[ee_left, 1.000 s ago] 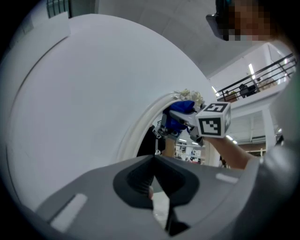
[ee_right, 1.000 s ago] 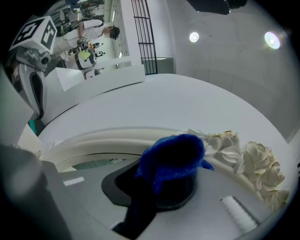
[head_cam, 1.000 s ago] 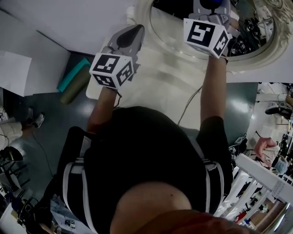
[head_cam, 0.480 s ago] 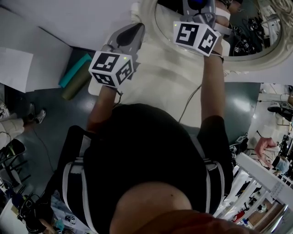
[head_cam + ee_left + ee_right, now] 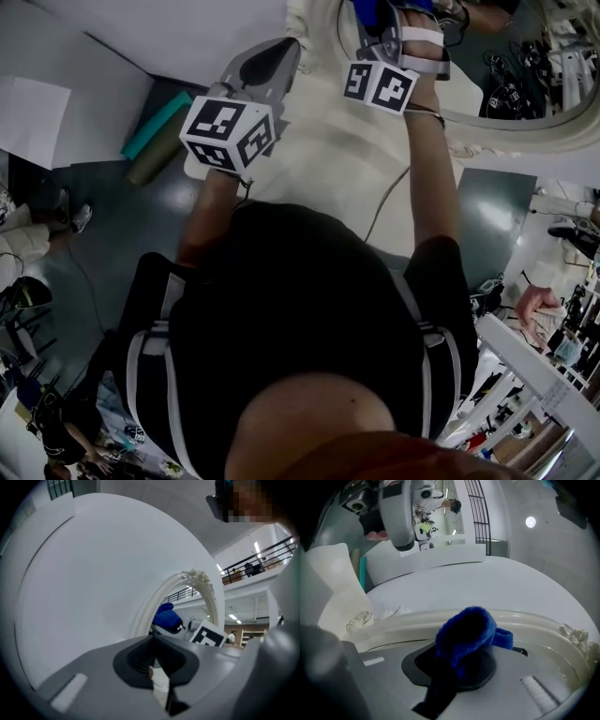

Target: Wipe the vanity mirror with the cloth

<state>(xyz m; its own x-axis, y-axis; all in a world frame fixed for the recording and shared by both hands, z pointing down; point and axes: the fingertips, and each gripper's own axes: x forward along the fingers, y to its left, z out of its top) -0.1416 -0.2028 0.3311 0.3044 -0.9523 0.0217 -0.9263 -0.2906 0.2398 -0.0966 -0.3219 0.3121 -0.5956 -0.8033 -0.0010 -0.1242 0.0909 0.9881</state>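
At the back of the cream table (image 5: 319, 159), against the white wall, stands the vanity mirror (image 5: 511, 80), the largest item in reach. Treat it as rigid and fragile: the glass is smooth and likely slippery under a dry pass, and the moulded frame has raised ornament that could snag or chip. Judged from its stance, a hard push might rock it or slide it back, so light, even pressure on the glass is advised, and no contact by bare jaw tips.

Your right gripper (image 5: 459, 660) is clenched on the blue cloth (image 5: 466, 632). The cloth bulges forward of the jaws as a soft, fluffy wad, with one corner trailing to the side. It sits right at the frame's lower rim; whether it touches the glass cannot be told. It is light and limp and will fold under pressure. The present hold, low on the wad with padding ahead of the tips, appears sound.

Your left gripper (image 5: 153, 658) has its jaws together with nothing between them. It hangs over the table's left part, pointing at the frame's edge and apart from the work.

Obstructions: a thin cable (image 5: 386, 208) runs across the table below your right forearm and could catch a sleeve. Rolled mats (image 5: 155, 136) lie on the floor to the left, well apart.
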